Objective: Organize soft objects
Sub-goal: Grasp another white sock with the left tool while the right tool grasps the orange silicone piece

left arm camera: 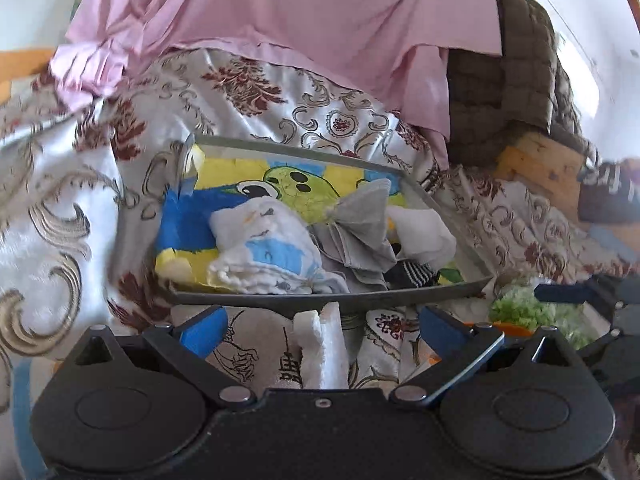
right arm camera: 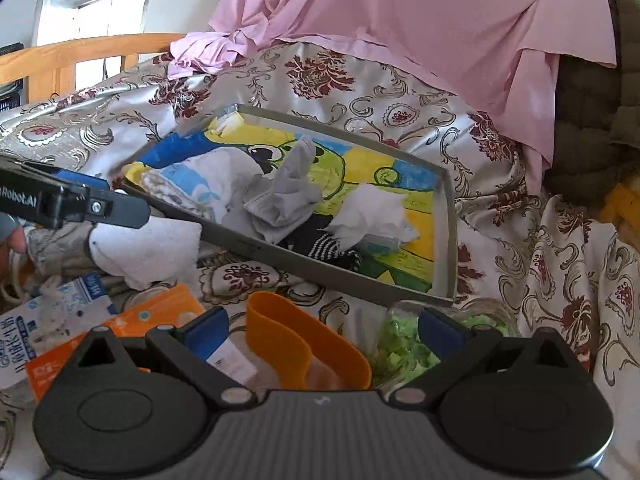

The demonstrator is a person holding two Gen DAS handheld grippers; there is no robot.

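A grey-rimmed tray (left arm camera: 332, 299) (right arm camera: 304, 261) with a cartoon frog print lies on the bed. In it are a white and blue cloth (left arm camera: 264, 256) (right arm camera: 192, 186), a grey cloth (left arm camera: 360, 220) (right arm camera: 280, 196), a white cloth (left arm camera: 424, 232) (right arm camera: 372, 208) and a striped sock (left arm camera: 416, 272) (right arm camera: 336, 248). My left gripper (left arm camera: 324, 330) is open just before the tray's near rim, with a white cloth (left arm camera: 324, 344) (right arm camera: 148, 248) between its fingers, not clamped. My right gripper (right arm camera: 324, 330) is open over an orange band (right arm camera: 304, 340).
A patterned satin bedspread (left arm camera: 60, 184) (right arm camera: 520, 240) covers the bed. A pink sheet (left arm camera: 280, 12) (right arm camera: 400, 12) drapes behind. A bag of green bits (left arm camera: 520, 312) (right arm camera: 400, 344), an orange packet (right arm camera: 120, 332) and a white packet (right arm camera: 52, 316) lie in front. A wooden bed rail (right arm camera: 80, 56) is at the left.
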